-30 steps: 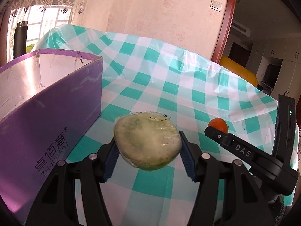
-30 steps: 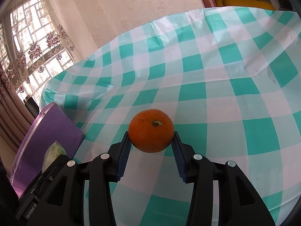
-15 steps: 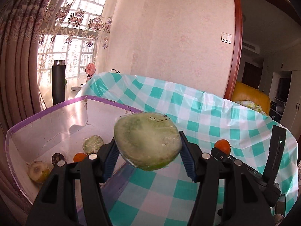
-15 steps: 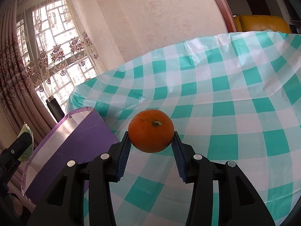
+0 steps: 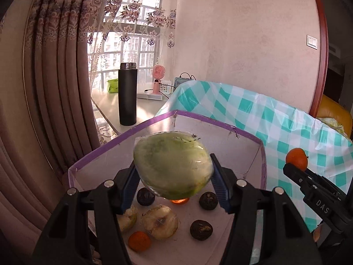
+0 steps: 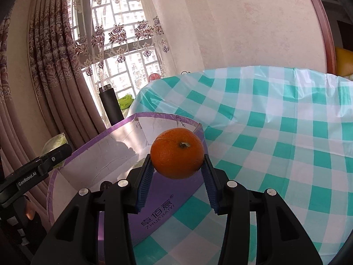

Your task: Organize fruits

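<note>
My left gripper (image 5: 174, 180) is shut on a plastic-wrapped green melon half (image 5: 173, 164), held in the air over the open purple box (image 5: 263, 161). Inside the box lie several fruits: dark round ones (image 5: 201, 229), a wrapped pale half fruit (image 5: 160, 222) and a small orange (image 5: 139, 241). My right gripper (image 6: 177, 172) is shut on an orange (image 6: 177, 152), above the box's near right wall (image 6: 158, 212). That orange (image 5: 296, 158) and the right gripper also show at the right in the left wrist view. The left gripper's finger (image 6: 51, 156) shows at the left in the right wrist view.
The box stands at the left end of a table under a teal-and-white checked cloth (image 6: 275, 128). Behind it a side ledge carries a black flask (image 5: 127, 95), a pink fan (image 5: 158, 78) and a green packet. Curtains (image 5: 55, 88) hang at the left.
Both grippers rose and swung left with their fruits, from over the cloth to over the box. The box's inside with its fruits has come into view.
</note>
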Demonstrator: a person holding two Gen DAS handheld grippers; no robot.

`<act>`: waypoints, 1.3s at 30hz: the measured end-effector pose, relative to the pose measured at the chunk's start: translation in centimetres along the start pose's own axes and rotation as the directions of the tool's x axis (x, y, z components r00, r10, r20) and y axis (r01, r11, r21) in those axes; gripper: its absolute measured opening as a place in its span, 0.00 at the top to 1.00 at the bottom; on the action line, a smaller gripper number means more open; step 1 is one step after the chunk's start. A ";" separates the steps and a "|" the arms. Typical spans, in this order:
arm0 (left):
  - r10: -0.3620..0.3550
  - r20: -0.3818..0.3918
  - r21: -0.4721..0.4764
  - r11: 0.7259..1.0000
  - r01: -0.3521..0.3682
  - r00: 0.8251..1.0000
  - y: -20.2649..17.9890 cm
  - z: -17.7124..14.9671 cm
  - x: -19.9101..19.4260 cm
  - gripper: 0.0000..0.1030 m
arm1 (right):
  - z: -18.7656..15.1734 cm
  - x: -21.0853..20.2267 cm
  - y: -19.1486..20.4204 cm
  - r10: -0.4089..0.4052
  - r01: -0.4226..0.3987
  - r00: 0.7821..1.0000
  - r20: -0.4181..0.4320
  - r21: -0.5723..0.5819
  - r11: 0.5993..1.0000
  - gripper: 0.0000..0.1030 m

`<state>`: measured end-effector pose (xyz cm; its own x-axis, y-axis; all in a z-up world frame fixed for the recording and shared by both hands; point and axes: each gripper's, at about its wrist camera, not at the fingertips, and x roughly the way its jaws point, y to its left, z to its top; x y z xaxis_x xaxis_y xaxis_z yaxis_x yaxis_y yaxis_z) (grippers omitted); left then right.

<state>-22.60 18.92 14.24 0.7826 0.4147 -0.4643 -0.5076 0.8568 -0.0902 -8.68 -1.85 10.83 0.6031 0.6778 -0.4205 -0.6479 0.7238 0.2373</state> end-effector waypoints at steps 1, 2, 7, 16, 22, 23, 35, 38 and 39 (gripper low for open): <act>0.011 -0.010 0.000 1.000 -0.011 1.000 0.5 0.1 0.3 0.42 | 0.3 0.5 0.6 0.002 -0.002 1.000 -0.009 -0.018 1.000 0.57; 0.021 -0.022 0.009 1.000 -0.020 1.000 1.0 0.3 0.7 0.42 | 0.6 1.1 1.3 -0.003 0.002 1.000 -0.023 -0.040 0.999 0.57; 0.095 -0.105 0.143 0.987 -0.079 0.990 1.6 1.1 3.1 0.42 | 2.1 4.3 4.5 -0.024 0.007 0.993 -0.114 -0.148 0.989 0.57; 0.149 -0.255 0.315 0.947 -0.064 0.955 0.7 1.0 7.2 0.42 | 1.0 10.7 9.0 -0.198 0.056 0.935 -0.295 -0.428 0.902 0.57; 0.141 -0.306 0.287 0.957 -0.050 0.942 1.1 1.3 8.7 0.42 | 0.5 12.9 8.6 -0.255 0.063 0.894 -0.369 -0.460 0.886 0.57; 0.146 -0.317 0.286 0.957 -0.052 0.937 1.2 1.4 8.9 0.42 | 0.4 13.2 8.7 -0.269 0.064 0.886 -0.377 -0.476 0.877 0.57; 0.103 -0.433 0.221 0.975 -0.006 0.895 2.3 1.3 10.6 0.38 | 0.3 15.6 8.9 -0.371 0.086 0.829 -0.420 -0.558 0.825 0.49; 0.108 -0.413 0.209 0.978 -0.021 0.904 2.4 1.5 10.3 0.23 | 0.6 15.4 9.2 -0.371 0.092 0.836 -0.404 -0.564 0.821 0.31; 0.115 -0.409 0.211 0.977 -0.028 0.905 2.4 1.6 10.3 0.22 | 0.7 15.3 9.3 -0.372 0.092 0.838 -0.398 -0.569 0.817 0.27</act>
<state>-15.20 25.74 10.61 0.5028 0.3482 -0.7912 -0.4417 0.8903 0.1111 -5.12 15.33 7.18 0.5614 0.2474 -0.7897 -0.7386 0.5802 -0.3433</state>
